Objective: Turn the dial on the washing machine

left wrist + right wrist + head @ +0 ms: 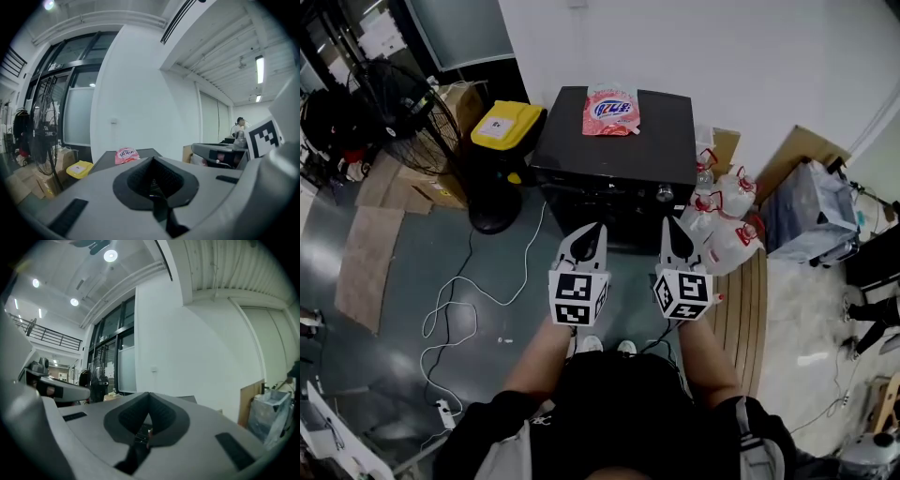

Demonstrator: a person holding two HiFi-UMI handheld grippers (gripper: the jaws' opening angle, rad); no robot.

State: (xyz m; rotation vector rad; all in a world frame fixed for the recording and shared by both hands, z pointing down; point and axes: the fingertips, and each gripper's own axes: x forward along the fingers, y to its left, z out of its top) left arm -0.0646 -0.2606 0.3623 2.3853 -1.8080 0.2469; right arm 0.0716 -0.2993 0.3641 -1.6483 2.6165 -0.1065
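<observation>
The black washing machine [614, 141] stands against the white wall, with its round silver dial [664, 193] on the front panel at the right. A pink detergent pouch [610, 112] lies on its top; the pouch [126, 155] also shows in the left gripper view. My left gripper [591, 231] and right gripper [676, 227] hang side by side in front of the machine, below the panel and apart from it. Both are shut with nothing between the jaws. The right gripper is a little below and right of the dial.
A yellow-lidded bin [505, 125] and a standing fan [408, 103] are left of the machine. Several water jugs [727, 211] and a cardboard sheet [792, 155] crowd the right. A white cable [455, 309] and power strip lie on the grey floor at left.
</observation>
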